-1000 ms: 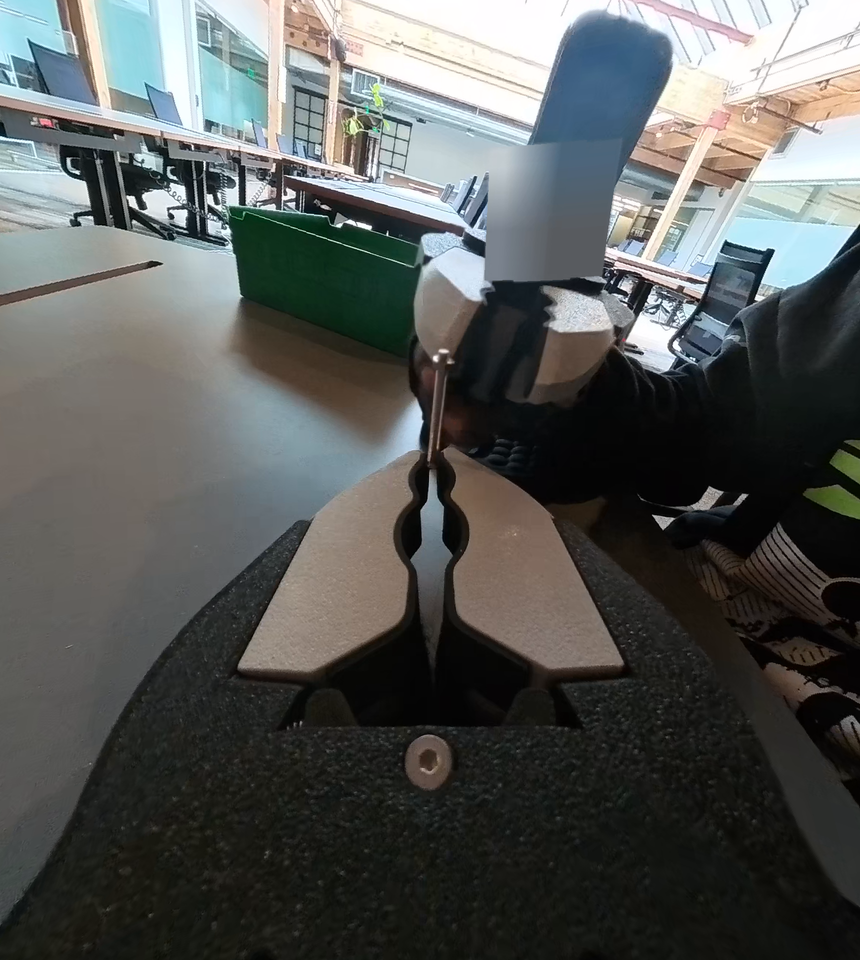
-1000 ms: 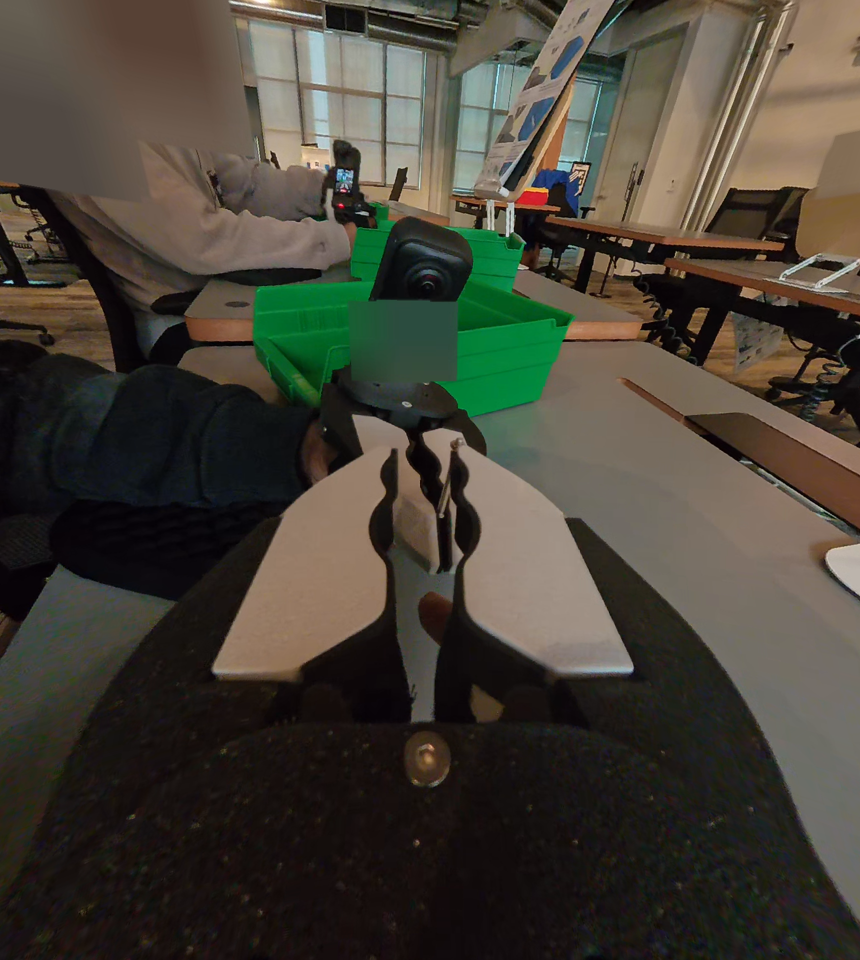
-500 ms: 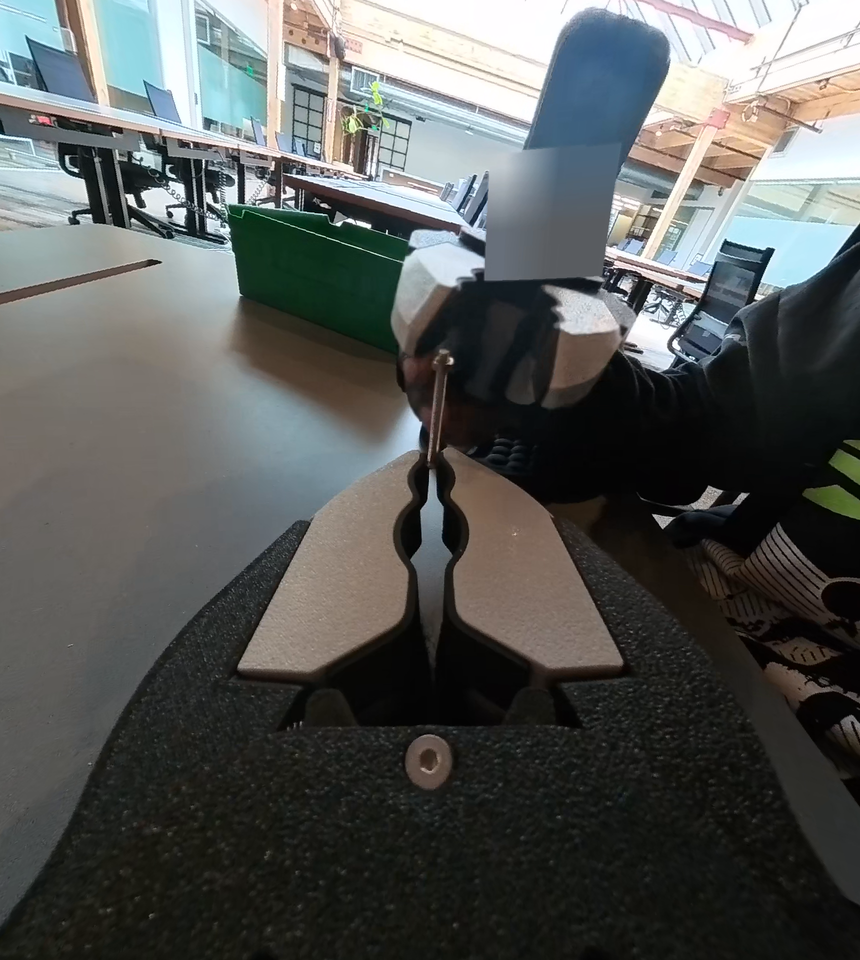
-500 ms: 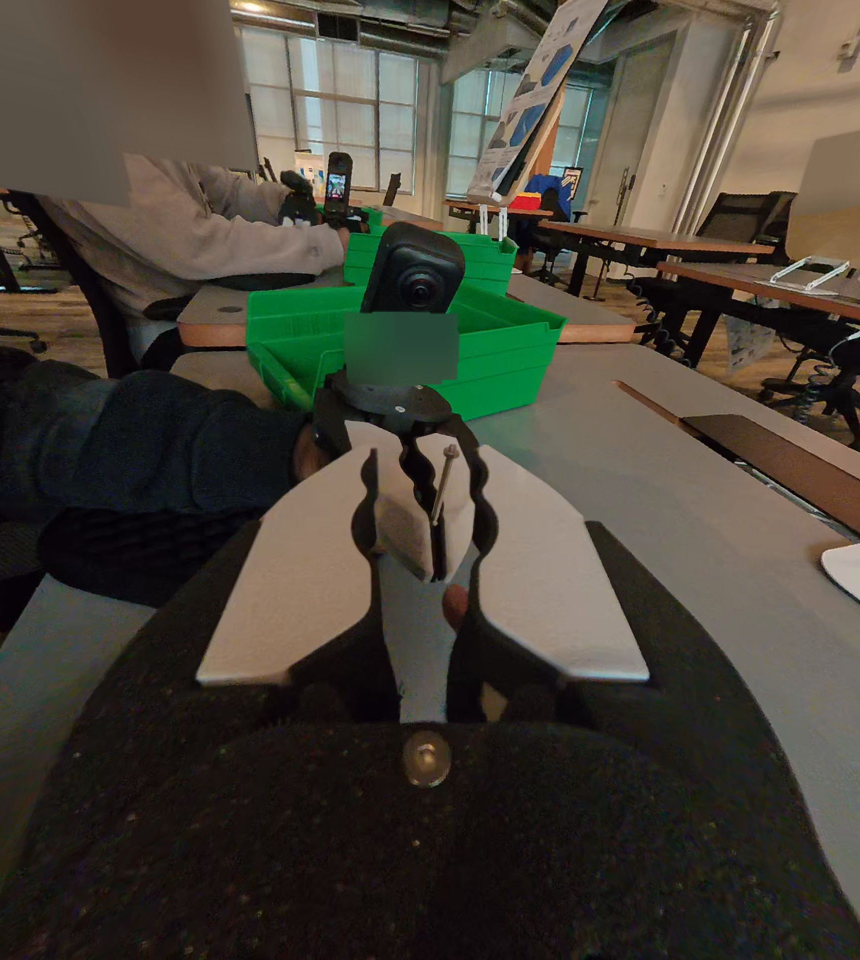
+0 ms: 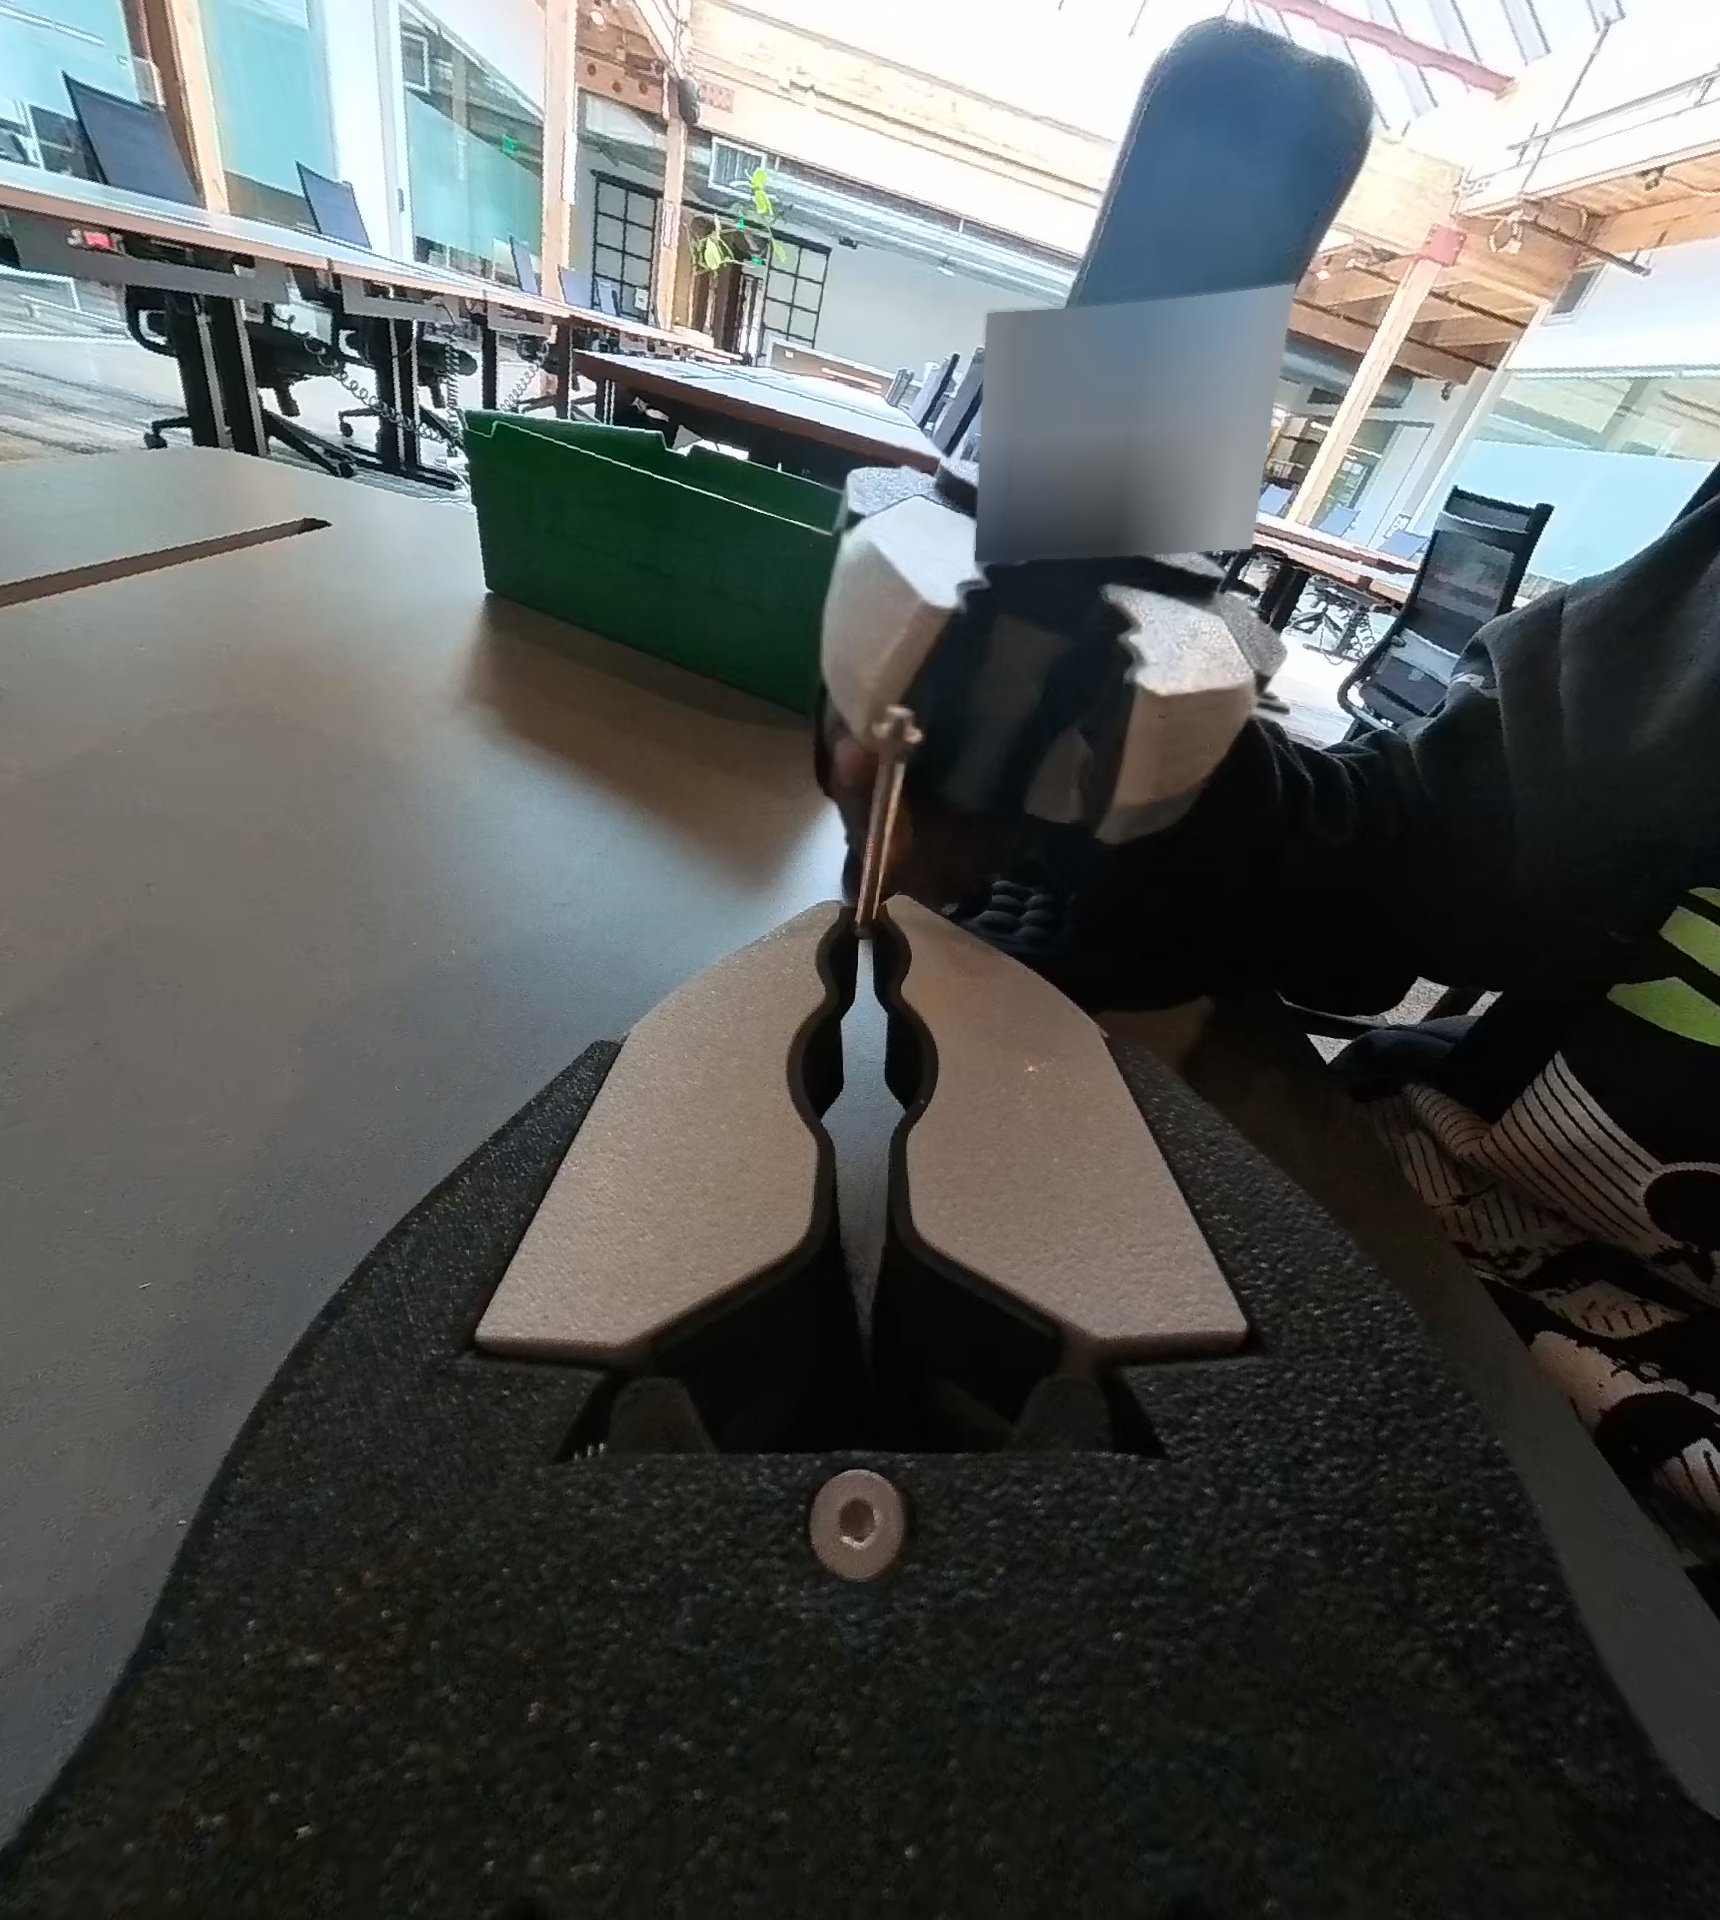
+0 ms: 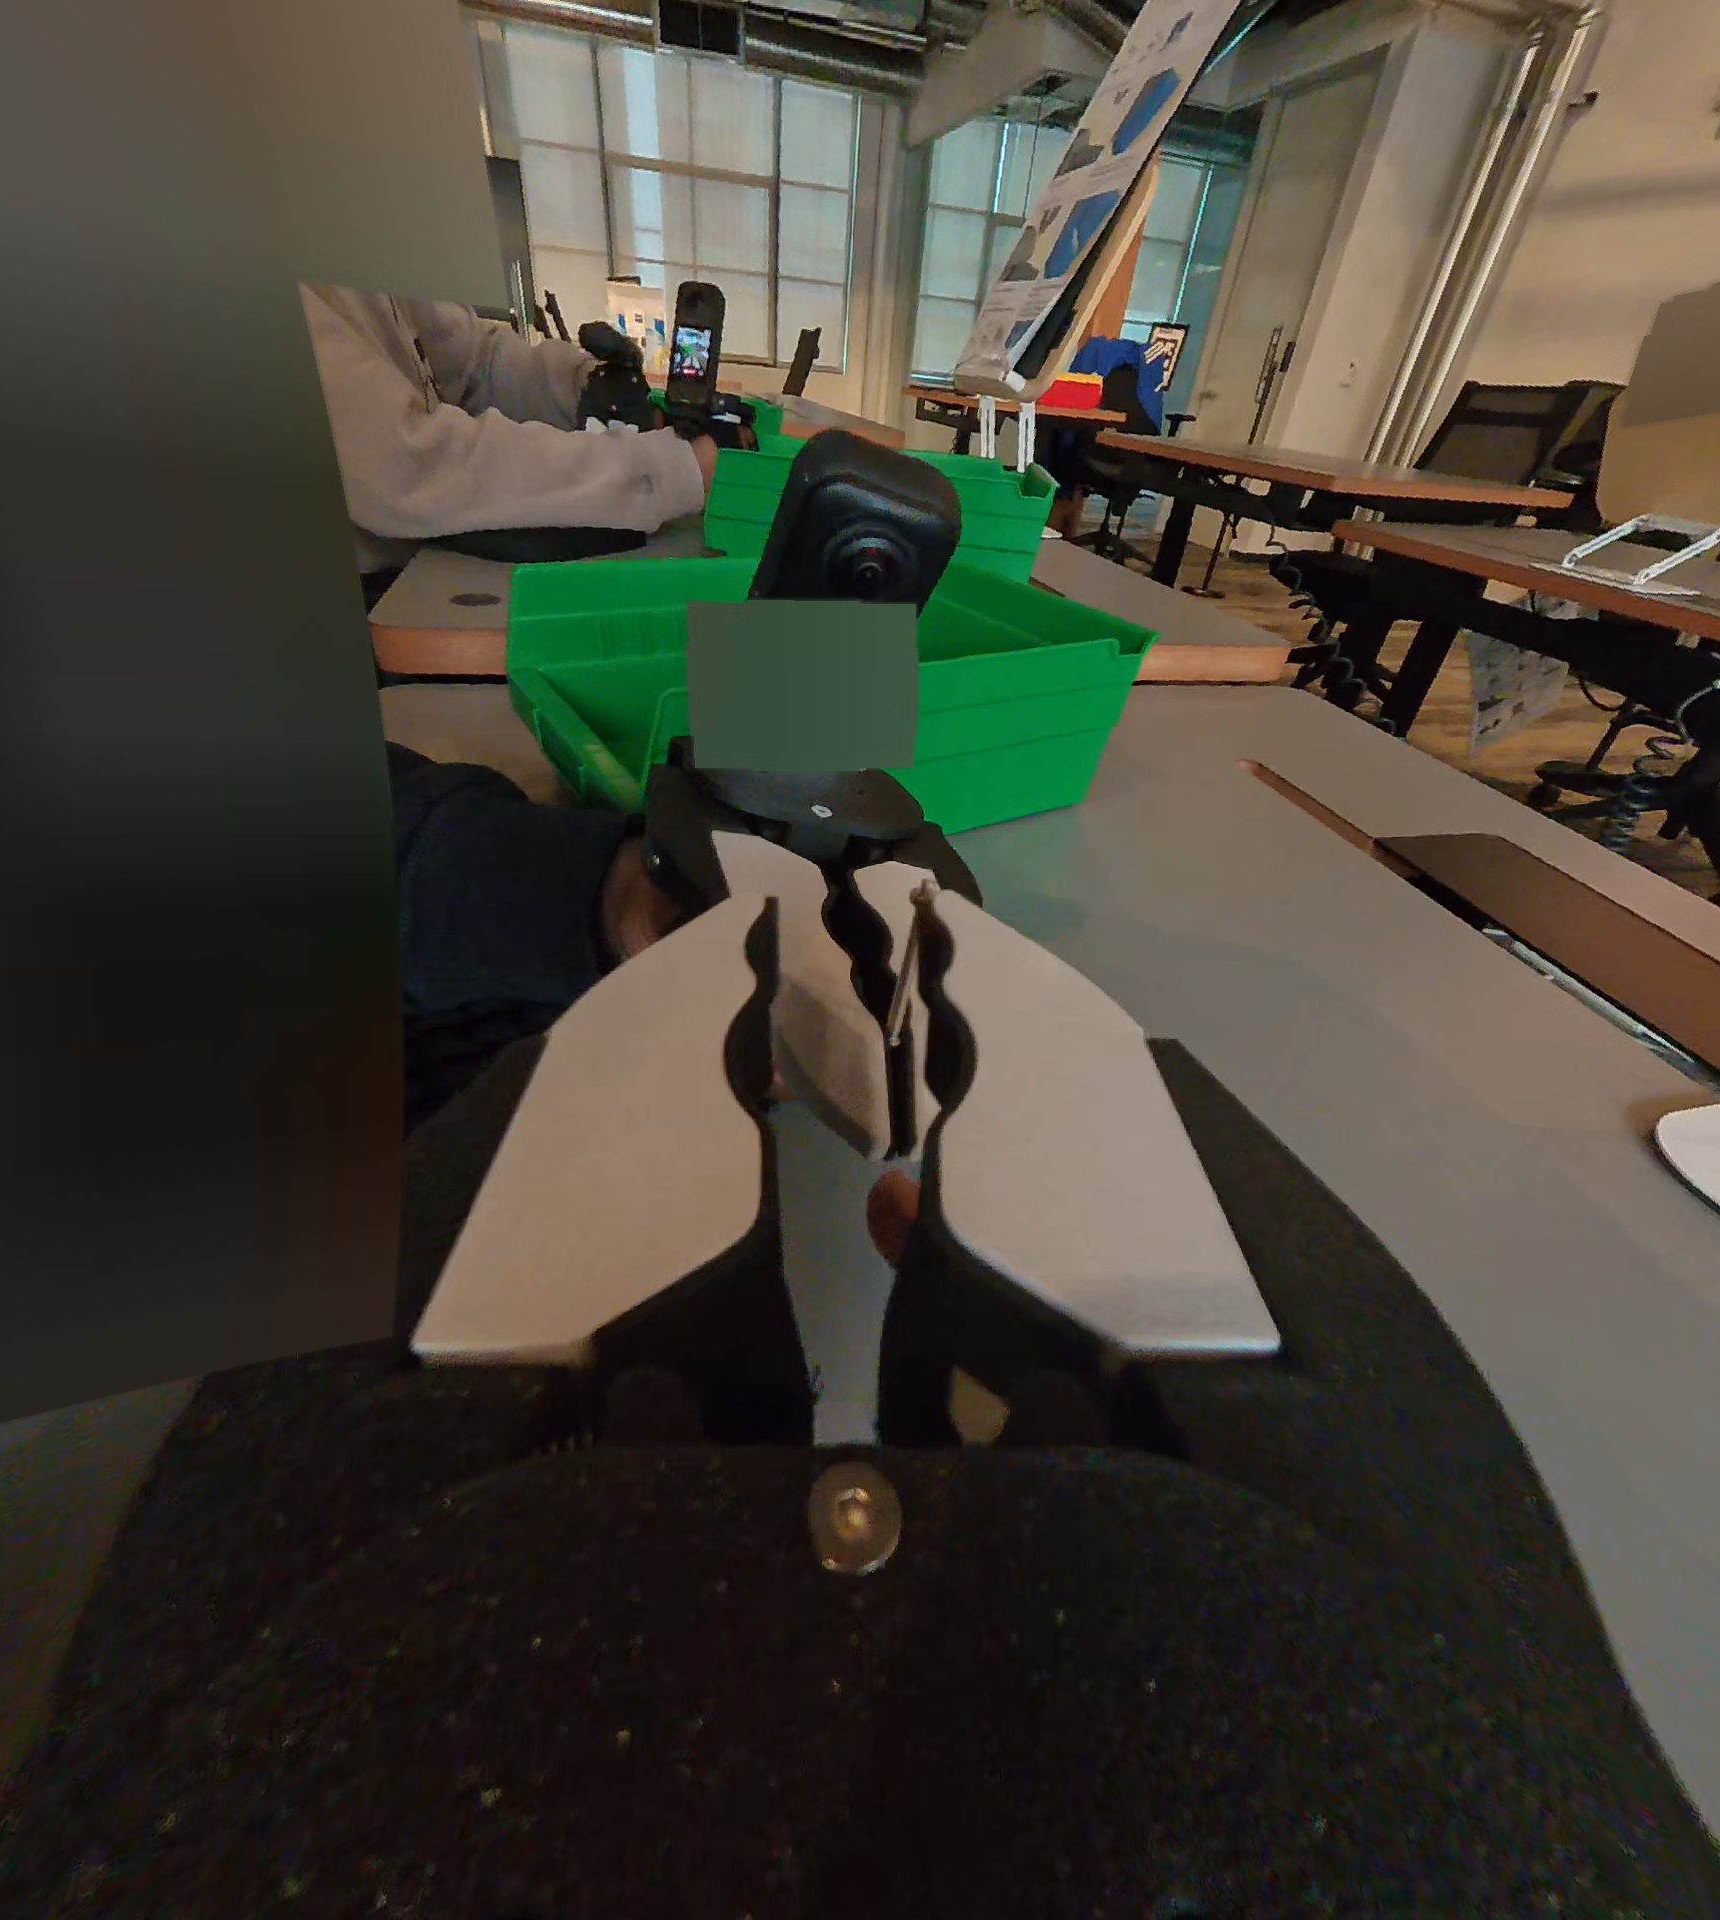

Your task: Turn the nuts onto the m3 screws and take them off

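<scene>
The left claw (image 5: pixel 861 920) is staying clamped on the screw (image 5: pixel 885 821) while the right claw (image 6: pixel 840 914), narrowing yet still apart, is closing round its nut end for another turn.

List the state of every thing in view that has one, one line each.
Left gripper: jaws shut on the screw's lower end.
Screw: upright, slightly tilted, nut near its top.
Right gripper: jaws apart, gripping nothing.
Green bin: open-topped, resting on table.
</scene>
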